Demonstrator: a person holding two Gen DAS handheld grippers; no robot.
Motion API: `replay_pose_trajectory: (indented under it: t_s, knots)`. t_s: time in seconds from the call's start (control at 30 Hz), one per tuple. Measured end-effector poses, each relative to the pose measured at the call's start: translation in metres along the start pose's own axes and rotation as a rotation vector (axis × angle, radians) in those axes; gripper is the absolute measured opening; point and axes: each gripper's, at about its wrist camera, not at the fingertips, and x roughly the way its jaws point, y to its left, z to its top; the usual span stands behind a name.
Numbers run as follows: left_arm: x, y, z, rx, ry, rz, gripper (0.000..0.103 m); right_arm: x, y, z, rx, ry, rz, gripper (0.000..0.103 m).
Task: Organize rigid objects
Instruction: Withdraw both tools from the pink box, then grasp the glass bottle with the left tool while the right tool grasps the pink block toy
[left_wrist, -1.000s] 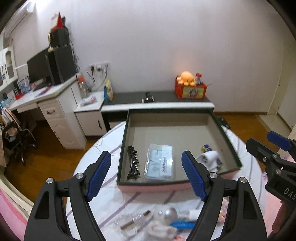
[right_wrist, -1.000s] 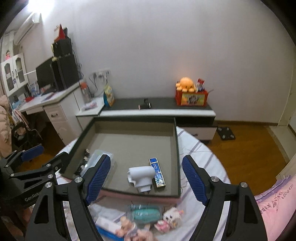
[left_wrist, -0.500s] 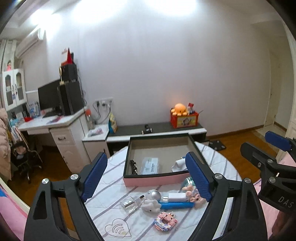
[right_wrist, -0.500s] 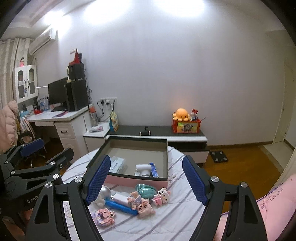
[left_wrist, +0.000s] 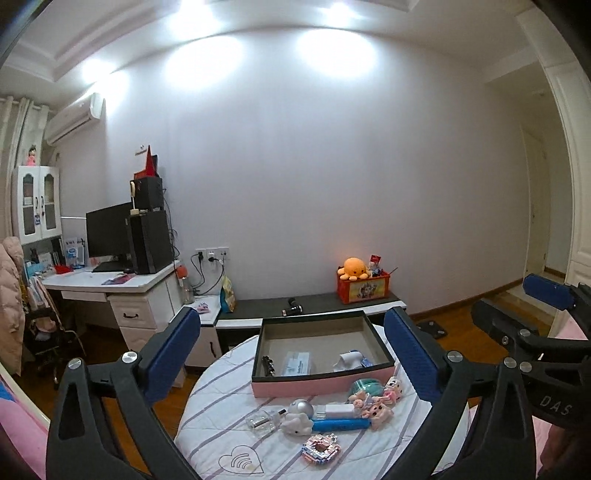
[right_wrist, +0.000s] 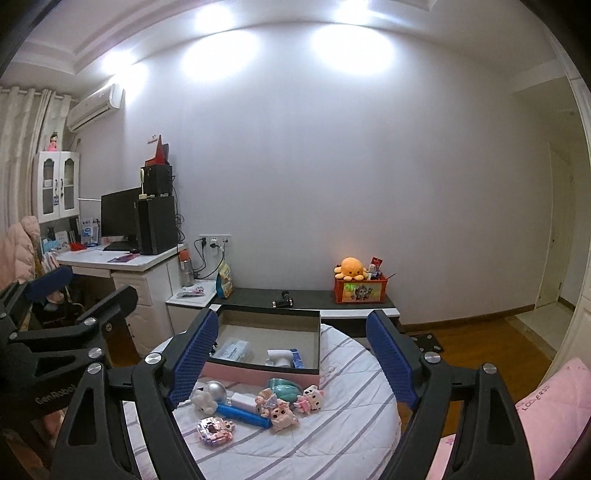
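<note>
A pink box with a dark rim (left_wrist: 321, 382) (right_wrist: 258, 376) stands at the far side of a round striped table (left_wrist: 229, 417) (right_wrist: 354, 391). Inside lie a black hair clip (left_wrist: 267, 364), a clear packet (left_wrist: 297, 363) and a white device (left_wrist: 349, 360) (right_wrist: 279, 357). In front of the box lie a small glass bottle (left_wrist: 263, 421), a silver ball wand with a blue handle (left_wrist: 332, 424) (right_wrist: 240, 409), pig figures (left_wrist: 373, 404) (right_wrist: 282, 410), a teal case (right_wrist: 283, 387) and a pink block toy (left_wrist: 320, 448) (right_wrist: 214, 430). My left gripper (left_wrist: 291, 358) and right gripper (right_wrist: 291, 354) are open, empty and high above the table.
A low dark cabinet (left_wrist: 317, 304) with an orange octopus toy on a red box (left_wrist: 362, 284) stands behind the table. A white desk (left_wrist: 110, 284) with a monitor is at the left. Pink bedding (right_wrist: 546, 402) lies at the right. Wooden floor surrounds the table.
Both grippers have pulled back and risen away from the box; the view has widened from the box interior to the whole table and room. Both stay open and empty.
</note>
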Motion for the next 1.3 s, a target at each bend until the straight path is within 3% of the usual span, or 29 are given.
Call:
replay_pose_trajectory:
  t_s: [0.33,0.63,0.87,1.3]
  knots:
    - [-0.001,0.003,-0.003,-0.010,0.007,0.024,0.103,0.002,0.002,-0.004,-0.009,0.020,-0.005,0.084]
    - [0.020,0.012,-0.012,-0.009,0.059,0.052,0.103,0.018,0.009,-0.008,-0.019,0.058,0.004,0.085]
    - [0.063,0.024,-0.041,0.021,0.195,0.071,0.103,0.055,0.022,-0.026,-0.026,0.177,0.011,0.085]
    - [0.163,0.061,-0.148,0.074,0.557,0.087,0.103,0.160,0.069,-0.126,-0.053,0.579,0.074,0.085]
